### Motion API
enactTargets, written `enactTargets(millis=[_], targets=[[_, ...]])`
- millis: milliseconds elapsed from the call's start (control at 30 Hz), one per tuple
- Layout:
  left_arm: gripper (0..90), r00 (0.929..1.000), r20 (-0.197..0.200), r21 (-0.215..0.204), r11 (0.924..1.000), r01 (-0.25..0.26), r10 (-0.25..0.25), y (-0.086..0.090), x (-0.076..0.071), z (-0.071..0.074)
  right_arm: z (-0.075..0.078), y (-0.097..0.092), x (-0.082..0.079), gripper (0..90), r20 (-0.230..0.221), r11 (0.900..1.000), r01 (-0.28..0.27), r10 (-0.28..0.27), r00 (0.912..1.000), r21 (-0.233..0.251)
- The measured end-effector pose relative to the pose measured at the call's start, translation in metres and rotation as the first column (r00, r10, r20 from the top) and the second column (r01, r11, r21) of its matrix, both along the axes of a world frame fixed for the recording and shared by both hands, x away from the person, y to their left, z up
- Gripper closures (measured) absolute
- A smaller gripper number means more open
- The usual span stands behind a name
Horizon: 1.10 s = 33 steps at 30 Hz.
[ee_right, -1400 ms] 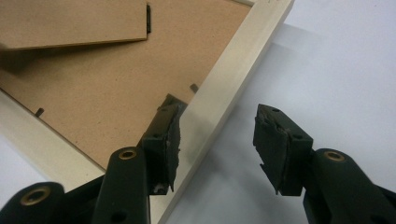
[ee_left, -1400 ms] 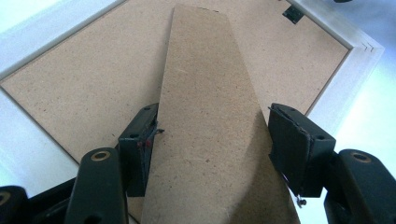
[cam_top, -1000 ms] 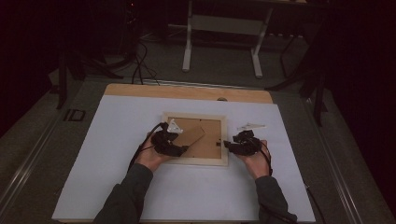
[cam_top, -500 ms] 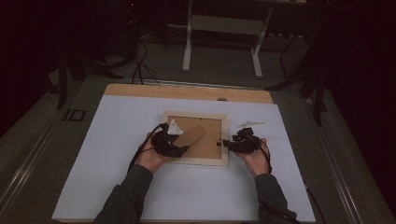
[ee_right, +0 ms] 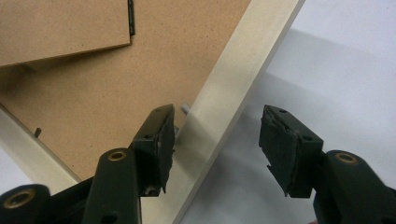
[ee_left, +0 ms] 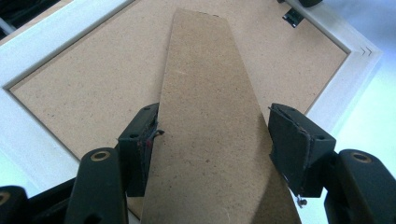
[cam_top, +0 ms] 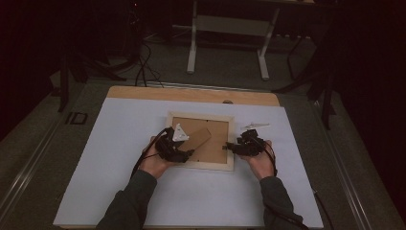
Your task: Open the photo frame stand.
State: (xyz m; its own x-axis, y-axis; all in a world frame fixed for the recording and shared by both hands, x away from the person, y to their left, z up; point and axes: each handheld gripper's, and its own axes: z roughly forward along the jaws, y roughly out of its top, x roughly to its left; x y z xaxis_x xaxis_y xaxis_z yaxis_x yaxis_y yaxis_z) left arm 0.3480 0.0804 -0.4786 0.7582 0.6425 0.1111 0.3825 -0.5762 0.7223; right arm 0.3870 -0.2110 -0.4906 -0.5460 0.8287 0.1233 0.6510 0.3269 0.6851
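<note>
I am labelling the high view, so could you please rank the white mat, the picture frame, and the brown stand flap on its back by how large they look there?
1. White mat, clearly largest.
2. Picture frame, lying face down on the mat.
3. Stand flap, a narrow strip across the frame's back.

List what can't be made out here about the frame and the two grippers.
- Frame front: it lies face down in every view, so any glass or picture is hidden.
- Stand lower end: cut off by the bottom edge of the left gripper view; whether the left gripper presses its edges is unclear.
- Small tab beside the right gripper: left jaw partly covers it in the right gripper view.
- High view: both sets of jaws too small to read.
</note>
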Motion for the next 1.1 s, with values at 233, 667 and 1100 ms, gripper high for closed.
enactTargets(millis=[233, 667, 1100], targets=[[39.0, 0.9998, 0.018, 0.006, 1.0, 0.0, 0.0, 0.0, -0.001, 0.001, -0.001, 0.004, 0.002, 43.5, 0.001, 1.0, -0.007, 0.007, 1.0, -0.006], [39.0, 0.9988, 0.049, 0.018, 0.9998, 0.003, -0.003, 0.001, -0.001, 0.003, 0.001, 0.013, 0.008, 43.1, 0.0, 0.9998, -0.018, 0.018, 0.9998, -0.012], [38.9, 0.9962, 0.086, 0.037, 0.9992, -0.018, 0.015, 0.004, 0.003, 0.006, 0.007, 0.02, 0.01, 41.8, 0.023, 0.9989, -0.042, 0.042, 0.9989, -0.022]])
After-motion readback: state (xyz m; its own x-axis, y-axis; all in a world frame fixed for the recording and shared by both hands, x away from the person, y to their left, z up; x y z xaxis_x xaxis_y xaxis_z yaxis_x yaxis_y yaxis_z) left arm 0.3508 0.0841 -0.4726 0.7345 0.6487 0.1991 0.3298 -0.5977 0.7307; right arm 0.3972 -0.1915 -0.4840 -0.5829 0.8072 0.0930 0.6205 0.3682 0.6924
